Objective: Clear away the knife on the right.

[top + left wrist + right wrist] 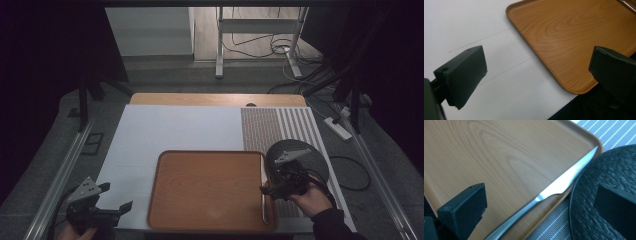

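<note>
A wooden tray [210,190] lies at the front middle of the table. A silver knife [263,205] rests along its right rim, its serrated blade pointing away from me. In the right gripper view the knife [559,186] runs between the jaws, on the tray [499,157] edge. My right gripper [270,182] hovers open over that rim, with nothing held [540,200]. My left gripper [117,196] is open at the front left, over the white mat. Its view shows the gripper [536,65] with wide-apart jaws and the tray [574,37] corner beyond.
A dark round plate [312,160] sits on a striped placemat [280,125] just right of the tray, close against the knife [604,170]. A white mat [175,130] covers the table's left and back. Metal rails run along both table sides.
</note>
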Available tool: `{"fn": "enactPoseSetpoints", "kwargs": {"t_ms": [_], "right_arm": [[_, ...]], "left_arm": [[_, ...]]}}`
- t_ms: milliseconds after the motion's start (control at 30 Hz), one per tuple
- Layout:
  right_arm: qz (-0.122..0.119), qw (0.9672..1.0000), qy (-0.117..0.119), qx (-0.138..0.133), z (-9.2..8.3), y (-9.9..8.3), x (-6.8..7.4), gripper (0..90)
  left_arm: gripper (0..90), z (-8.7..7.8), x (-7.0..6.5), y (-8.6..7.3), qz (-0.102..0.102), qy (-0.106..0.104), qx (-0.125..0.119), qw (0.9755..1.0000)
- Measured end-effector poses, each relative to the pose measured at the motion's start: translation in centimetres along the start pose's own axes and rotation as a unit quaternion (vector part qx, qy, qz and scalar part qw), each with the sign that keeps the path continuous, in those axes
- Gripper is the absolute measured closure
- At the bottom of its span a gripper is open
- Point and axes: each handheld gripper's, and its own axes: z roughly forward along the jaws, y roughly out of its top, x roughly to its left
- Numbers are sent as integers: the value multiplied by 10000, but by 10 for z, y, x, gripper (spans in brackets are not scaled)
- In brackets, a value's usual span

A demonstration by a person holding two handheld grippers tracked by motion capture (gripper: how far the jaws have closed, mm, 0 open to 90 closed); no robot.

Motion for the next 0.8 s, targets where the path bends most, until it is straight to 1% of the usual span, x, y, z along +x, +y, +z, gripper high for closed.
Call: {"fn": "enactPoseSetpoints", "kwargs": {"t_ms": [100,367,633,800], "right_arm": [[39,10000,-67,-60,-5,-4,0,0],[118,9997,-178,-103,-14,-12,-1,0],[178,9990,-384,-132,-24,-21,-2,0],[292,9982,-494,-156,-30,-28,-4,0]], "left_arm": [[19,0,0,0,5,-1,2,10000],[19,0,0,0,1,1,5,10000],[19,0,0,0,2,1,4,10000],[19,0,0,0,0,1,6,10000]]}}
